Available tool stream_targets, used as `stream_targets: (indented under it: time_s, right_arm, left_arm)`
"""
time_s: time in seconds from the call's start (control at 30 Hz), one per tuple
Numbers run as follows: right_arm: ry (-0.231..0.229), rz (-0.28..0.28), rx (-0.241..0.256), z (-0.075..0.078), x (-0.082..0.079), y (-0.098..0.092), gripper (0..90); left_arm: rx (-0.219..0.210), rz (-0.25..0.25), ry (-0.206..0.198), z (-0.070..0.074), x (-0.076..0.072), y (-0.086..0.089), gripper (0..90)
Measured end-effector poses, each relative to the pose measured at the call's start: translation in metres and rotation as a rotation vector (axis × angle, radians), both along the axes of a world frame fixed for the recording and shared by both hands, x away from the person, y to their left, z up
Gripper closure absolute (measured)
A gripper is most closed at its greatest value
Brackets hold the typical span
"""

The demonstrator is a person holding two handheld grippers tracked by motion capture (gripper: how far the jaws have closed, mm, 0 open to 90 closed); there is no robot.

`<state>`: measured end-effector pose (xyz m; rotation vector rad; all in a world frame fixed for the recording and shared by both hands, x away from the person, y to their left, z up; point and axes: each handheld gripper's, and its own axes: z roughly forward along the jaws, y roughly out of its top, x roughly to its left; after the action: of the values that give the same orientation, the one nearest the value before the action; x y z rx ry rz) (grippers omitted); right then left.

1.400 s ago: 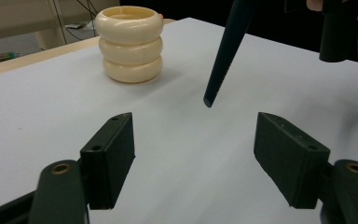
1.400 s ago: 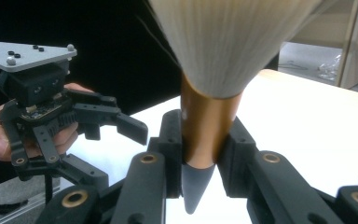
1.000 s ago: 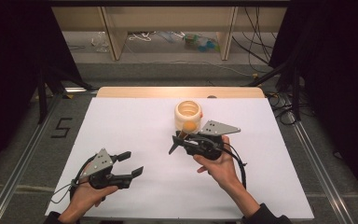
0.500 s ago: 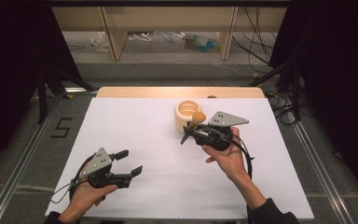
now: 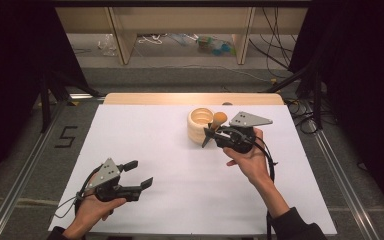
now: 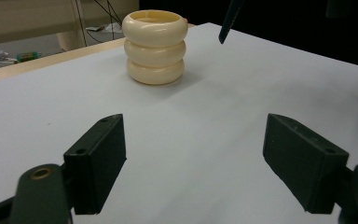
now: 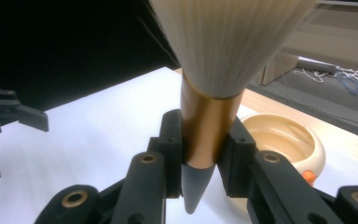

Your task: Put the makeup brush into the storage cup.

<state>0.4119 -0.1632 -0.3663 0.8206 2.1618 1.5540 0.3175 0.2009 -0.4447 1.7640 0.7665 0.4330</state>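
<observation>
White table (image 5: 145, 135): right gripper (image 7: 200, 161) clamps the brush (image 7: 207, 126) by its ferrule, bristles up, beside the holder (image 7: 284, 140), probably for insertion; left gripper (image 6: 193, 154) waits wide open, empty.

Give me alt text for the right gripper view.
The right gripper clamps a brush by its copper-coloured ferrule, pale bristles up and grey pointed tip down. Behind it on the white table stands a cream ringed holder; the left gripper shows at the left edge.
</observation>
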Motion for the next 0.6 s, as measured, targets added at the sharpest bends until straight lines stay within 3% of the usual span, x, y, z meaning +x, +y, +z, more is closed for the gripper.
stream_targets:
  time_s: [0.6]
  right_arm:
    - [-0.005, -0.040, -0.021, 0.007, 0.018, -0.006, 73.7]
  left_arm:
    - [0.001, -0.003, -0.001, 0.000, 0.000, -0.001, 20.9]
